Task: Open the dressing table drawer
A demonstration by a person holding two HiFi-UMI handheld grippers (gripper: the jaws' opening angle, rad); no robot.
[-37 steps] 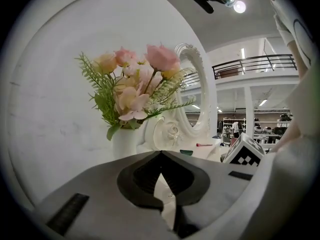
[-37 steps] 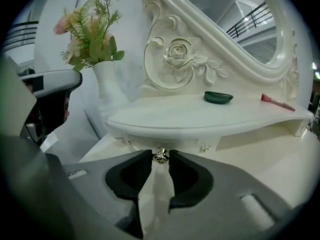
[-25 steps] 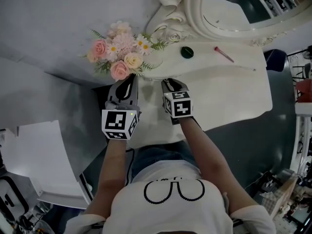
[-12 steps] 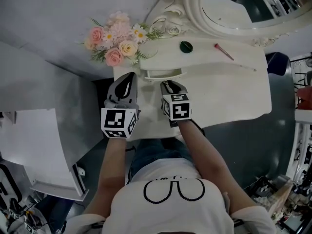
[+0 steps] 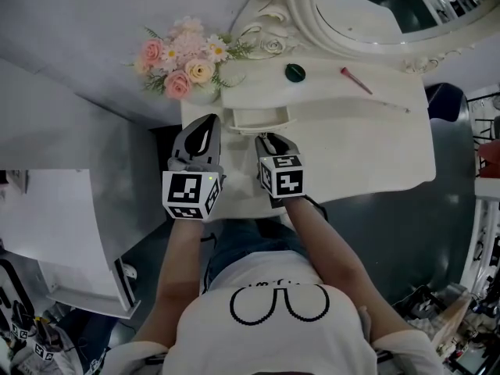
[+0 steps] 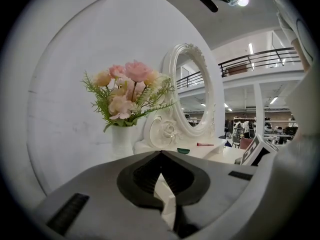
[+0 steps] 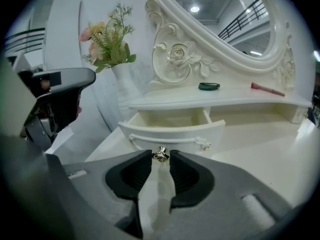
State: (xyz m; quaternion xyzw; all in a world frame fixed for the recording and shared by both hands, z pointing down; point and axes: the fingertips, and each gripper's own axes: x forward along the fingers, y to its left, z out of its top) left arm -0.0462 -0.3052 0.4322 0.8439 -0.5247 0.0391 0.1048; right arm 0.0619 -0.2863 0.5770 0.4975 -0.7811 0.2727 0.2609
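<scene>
Your left hand-held gripper (image 6: pixel 161 156) is idling at lower centre of its view, clenched on nothing. Your right hand-held gripper (image 7: pixel 160 161) is releasing, its jaws opening around the metal knob (image 7: pixel 160 154). Just beyond, mid-frame, the drawer (image 7: pixel 172 129) is standing pulled out over the surface (image 7: pixel 265 149). The pull looks done, so next comes backing straight off the knob.
</scene>
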